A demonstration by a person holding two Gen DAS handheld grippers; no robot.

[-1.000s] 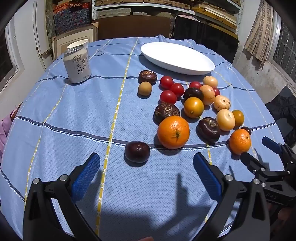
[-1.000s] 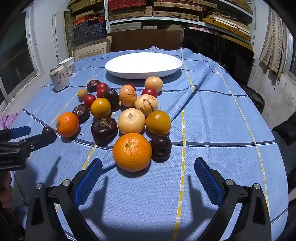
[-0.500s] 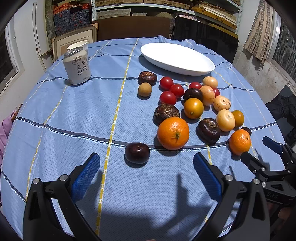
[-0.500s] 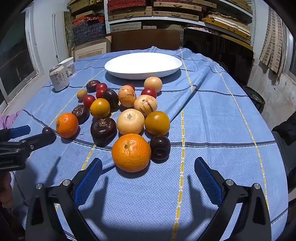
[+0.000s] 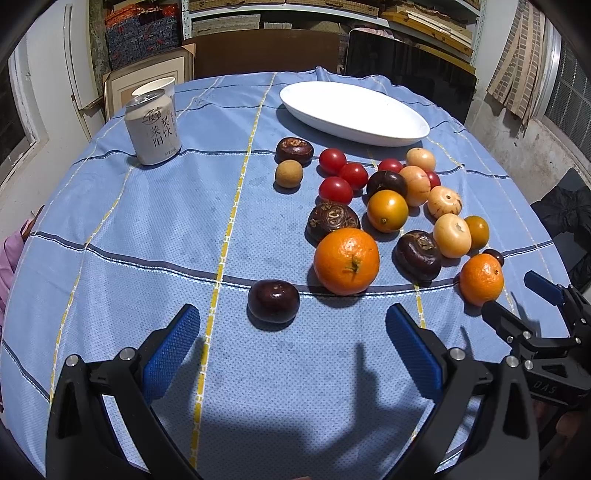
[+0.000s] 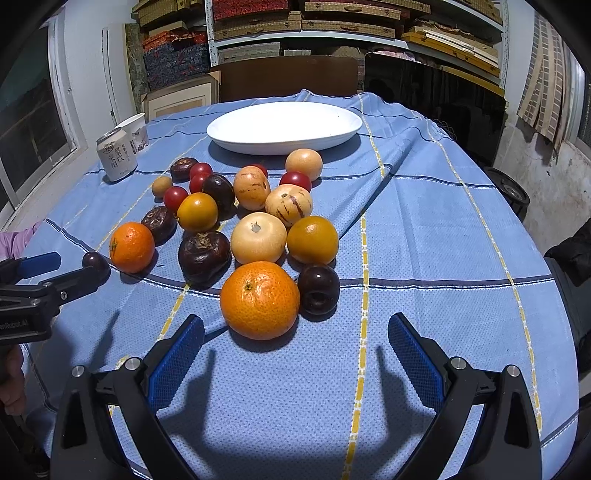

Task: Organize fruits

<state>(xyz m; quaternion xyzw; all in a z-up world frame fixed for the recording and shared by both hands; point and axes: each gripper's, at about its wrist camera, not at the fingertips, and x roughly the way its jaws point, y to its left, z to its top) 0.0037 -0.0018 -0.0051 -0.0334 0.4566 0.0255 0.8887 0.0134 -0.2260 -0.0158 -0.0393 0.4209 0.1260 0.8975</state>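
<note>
Several fruits lie loose on a blue cloth before a white oval plate (image 5: 354,110) (image 6: 284,127), which holds nothing. In the left wrist view a dark plum (image 5: 273,301) sits just ahead of my open left gripper (image 5: 291,347), with a big orange (image 5: 346,260) behind it to the right. In the right wrist view my open right gripper (image 6: 295,350) stands just short of another orange (image 6: 259,300) and a dark plum (image 6: 318,290). Red tomatoes (image 5: 335,189), pale yellow fruits (image 6: 258,238) and brown ones (image 6: 204,254) fill the cluster.
A drink can (image 5: 153,127) and a paper cup (image 5: 155,84) stand at the table's far left. Shelves with boxes (image 6: 258,22) rise behind the table. Each gripper shows in the other's view: the right (image 5: 524,306), the left (image 6: 55,273).
Both grippers have edged slightly forward toward the fruit; the fruits sit a little nearer in both views. Nothing was taken hold of.
</note>
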